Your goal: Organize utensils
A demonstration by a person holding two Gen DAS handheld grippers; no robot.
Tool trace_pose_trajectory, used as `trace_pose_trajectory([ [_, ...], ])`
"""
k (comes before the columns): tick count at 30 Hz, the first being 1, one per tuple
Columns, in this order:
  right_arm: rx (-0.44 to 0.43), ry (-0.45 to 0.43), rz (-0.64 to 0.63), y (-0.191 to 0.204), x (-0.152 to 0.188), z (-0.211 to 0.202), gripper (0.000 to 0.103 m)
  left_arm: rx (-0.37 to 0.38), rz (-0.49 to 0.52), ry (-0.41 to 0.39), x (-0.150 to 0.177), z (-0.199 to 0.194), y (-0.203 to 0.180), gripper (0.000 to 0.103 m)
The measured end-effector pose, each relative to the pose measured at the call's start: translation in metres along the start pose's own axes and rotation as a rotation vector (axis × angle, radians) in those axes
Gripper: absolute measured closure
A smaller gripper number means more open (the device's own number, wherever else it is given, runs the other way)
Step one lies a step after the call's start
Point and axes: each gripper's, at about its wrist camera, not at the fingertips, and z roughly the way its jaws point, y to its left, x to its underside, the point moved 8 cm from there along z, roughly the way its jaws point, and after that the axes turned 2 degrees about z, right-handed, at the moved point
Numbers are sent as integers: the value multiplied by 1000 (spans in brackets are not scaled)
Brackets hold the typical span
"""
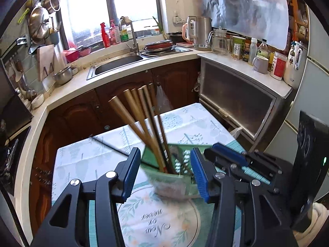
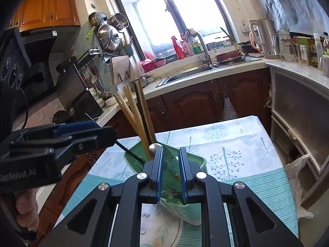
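The words "Now or never" are read on a round leaf-printed placemat (image 1: 156, 222) spread near the front of the tabletop (image 2: 236, 144), and "GenRobot.AI" is made out on the side of the left gripper (image 2: 67, 142) in the right wrist view. The tabletop is covered with a white cloth printed with pale blue trees and a teal striped border, and is set in a kitchen with dark wooden cabinets, a steel sink (image 1: 117, 64) under a bright window, hanging pans at far left and a kettle (image 1: 202, 33) at far right. A green utensil holder (image 1: 170, 177) is seen on the placemat, tilted, with gold-handled chopsticks (image 1: 131, 115) standing in it, their long axes rising and fanning toward the far left. The left gripper's (image 1: 165, 170) jaws are held apart on either side of the holder, clear of it. The right gripper's (image 2: 171, 175) jaws are drawn close together over the holder's rim; whether it is pinched cannot be told.
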Motion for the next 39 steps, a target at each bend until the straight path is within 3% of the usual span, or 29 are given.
trace_pose_trajectory([
  [3, -15, 13, 8, 15, 0, -11, 88, -7, -14, 7, 12, -13, 6, 50],
  [10, -12, 105, 22, 46, 25, -48, 88, -42, -59, 1, 52, -47, 16, 17],
  [15, 11, 188, 16, 68, 63, -80, 88, -67, -131, 8, 90, -70, 20, 1],
  [18, 38, 250, 40, 76, 87, -99, 82, -94, -175, 9, 113, -86, 21, 1],
  [22, 62, 293, 65, 89, 111, -130, 67, -161, -197, 21, 134, -108, 24, 1],
  [26, 67, 303, 41, 112, 124, -164, 62, -201, -230, 17, 150, -130, 28, 1],
  [30, 90, 284, 12, 132, 119, -193, 56, -218, -294, 4, 158, -148, 38, 1],
  [34, 76, 253, -2, 153, 113, -217, 37, -214, -363, 32, 167, -155, 49, 1],
  [39, 86, 222, -62, 176, 108, -235, 36, -178, -421, 67, 175, -154, 56, 1],
])
